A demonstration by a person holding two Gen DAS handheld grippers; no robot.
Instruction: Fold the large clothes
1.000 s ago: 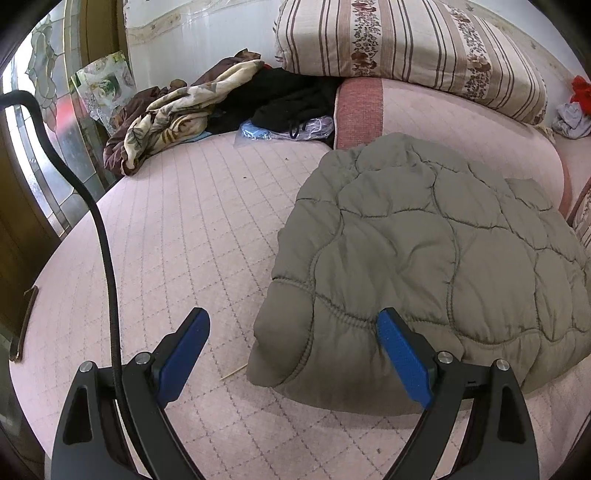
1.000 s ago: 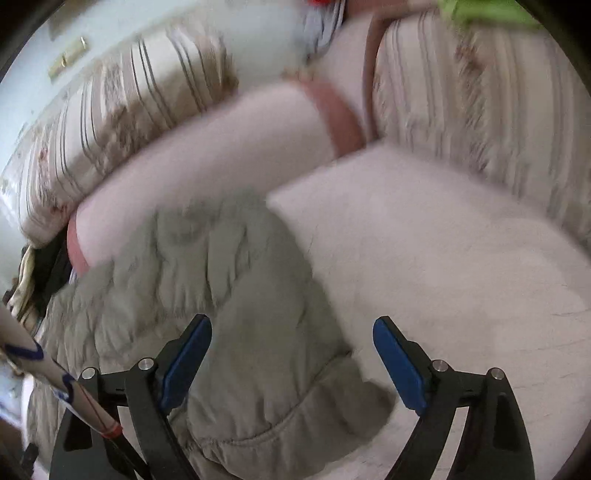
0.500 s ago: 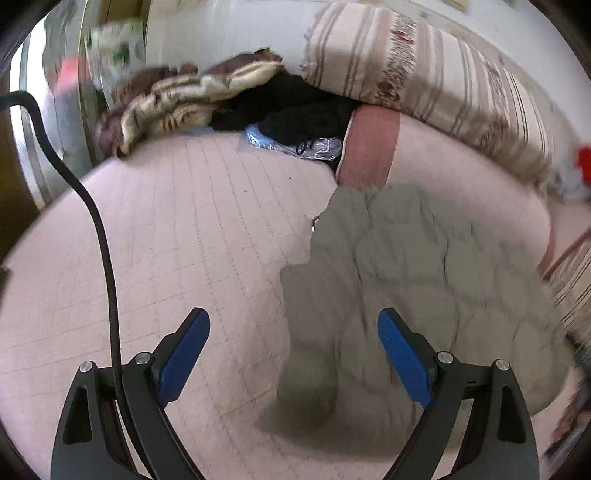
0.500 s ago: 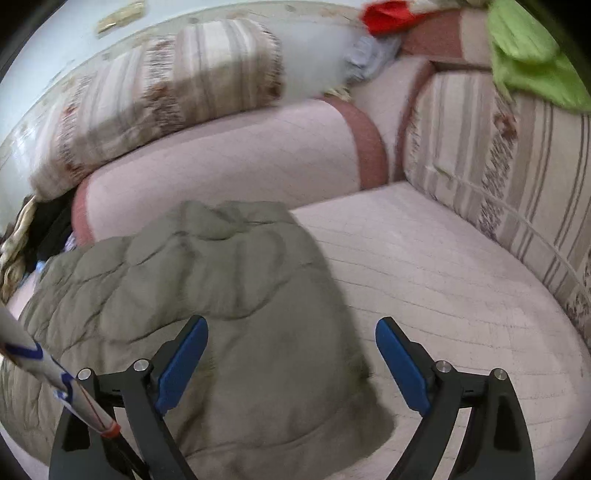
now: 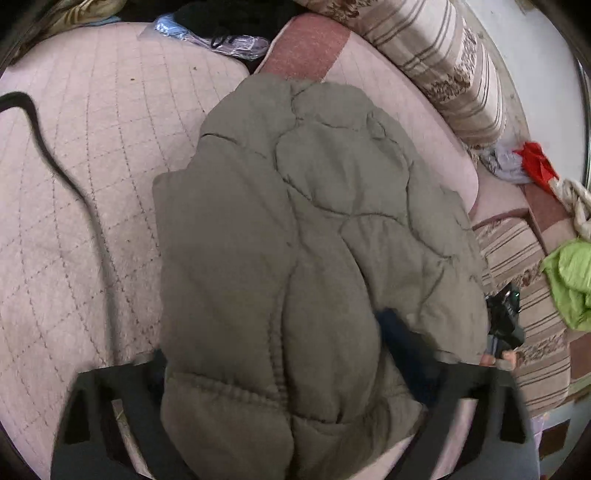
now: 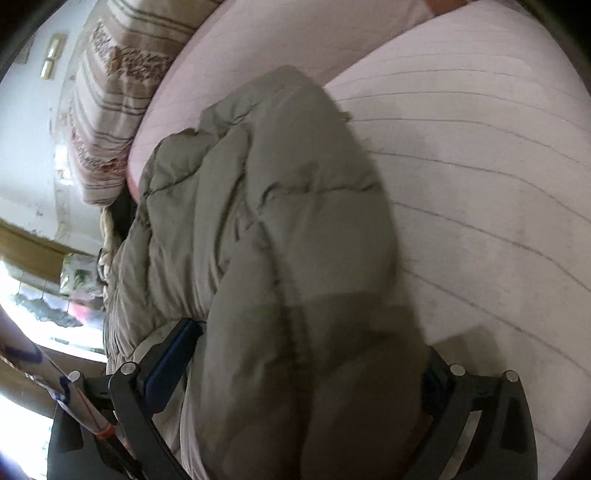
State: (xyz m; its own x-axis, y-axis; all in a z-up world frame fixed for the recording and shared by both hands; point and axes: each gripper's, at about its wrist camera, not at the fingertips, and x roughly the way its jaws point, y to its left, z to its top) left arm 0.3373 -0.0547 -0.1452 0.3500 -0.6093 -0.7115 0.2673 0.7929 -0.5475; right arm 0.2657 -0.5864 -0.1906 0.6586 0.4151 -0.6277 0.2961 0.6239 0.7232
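An olive quilted puffer jacket (image 5: 314, 229) lies folded on the pink quilted bed (image 5: 81, 177). My left gripper (image 5: 280, 365) straddles its near left end; the jacket bulges between the wide-set jaws and hides the left blue pad. In the right wrist view the same jacket (image 6: 280, 229) fills the gap of my right gripper (image 6: 306, 362), whose jaws stand wide on either side of the jacket's right end. The other gripper (image 5: 504, 321) shows at the jacket's right edge.
A striped bolster (image 5: 443, 66) and pink headboard cushion (image 5: 384, 96) run along the far side. Dark clothes and a plastic bag (image 5: 221, 33) lie at the back left. Red (image 5: 535, 162) and green (image 5: 569, 280) garments sit at the right. A black cable (image 5: 55, 162) crosses the bed.
Both grippers have dropped down onto the jacket's two ends; it now sits between each pair of jaws. The jaws stand as wide as before.
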